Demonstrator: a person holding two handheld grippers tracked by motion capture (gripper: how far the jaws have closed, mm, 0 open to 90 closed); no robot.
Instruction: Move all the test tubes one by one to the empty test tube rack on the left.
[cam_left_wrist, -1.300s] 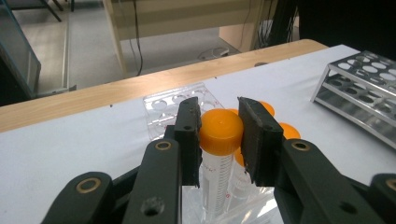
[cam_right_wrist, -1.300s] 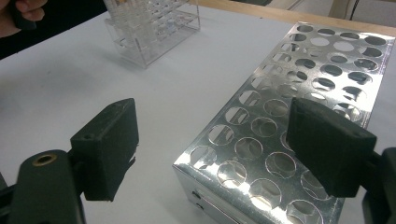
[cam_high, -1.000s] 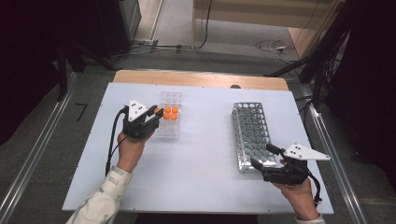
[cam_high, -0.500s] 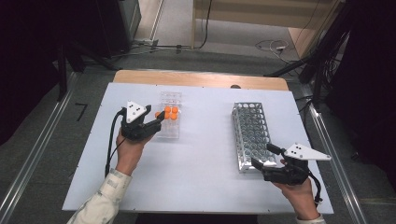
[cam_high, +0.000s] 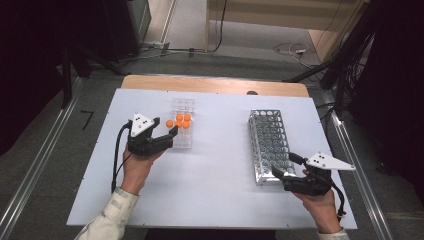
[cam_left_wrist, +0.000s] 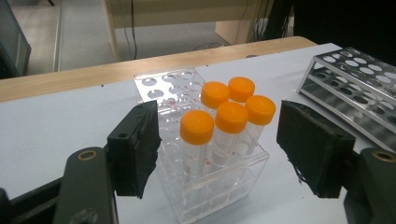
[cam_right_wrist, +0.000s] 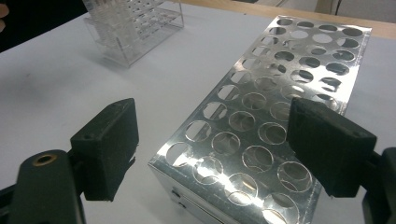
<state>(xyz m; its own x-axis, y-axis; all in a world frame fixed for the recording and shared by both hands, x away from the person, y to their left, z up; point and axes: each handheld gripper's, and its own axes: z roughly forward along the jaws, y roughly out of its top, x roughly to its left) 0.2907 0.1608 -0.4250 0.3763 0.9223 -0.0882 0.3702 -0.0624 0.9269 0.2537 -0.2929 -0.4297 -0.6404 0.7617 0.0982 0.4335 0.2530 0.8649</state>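
At centre of the left gripper view: five tubes (cam_left_wrist: 219, 128) with orange caps, upright in a cluster at the near end of a clear rack (cam_left_wrist: 205, 154); the far holes of that rack stand empty. In the high view the same rack sits upper left of centre on the white table (cam_high: 210, 190). Left gripper (cam_left_wrist: 217, 149): jaws spread wide, one on each side of the rack's near end, holding nothing; the nearest tube stands between them but untouched, which reads as lining up for a pick, with room left so the pads clear the neighbouring caps. Steel rack (cam_high: 270, 145): right of centre in the high view, all visible holes empty, well apart from the clear rack; probably the destination for the tubes. Right gripper (cam_right_wrist: 212, 154): jaws likewise parted, grasping nothing, hovering at the steel rack's near corner; whether a pad touches the metal cannot be told. Its station there suggests it is meant to steady the rack or simply wait while the other hand works. Beyond: a wooden edge (cam_high: 215, 85) along the table's far side, then floor with cables in the upper frame.
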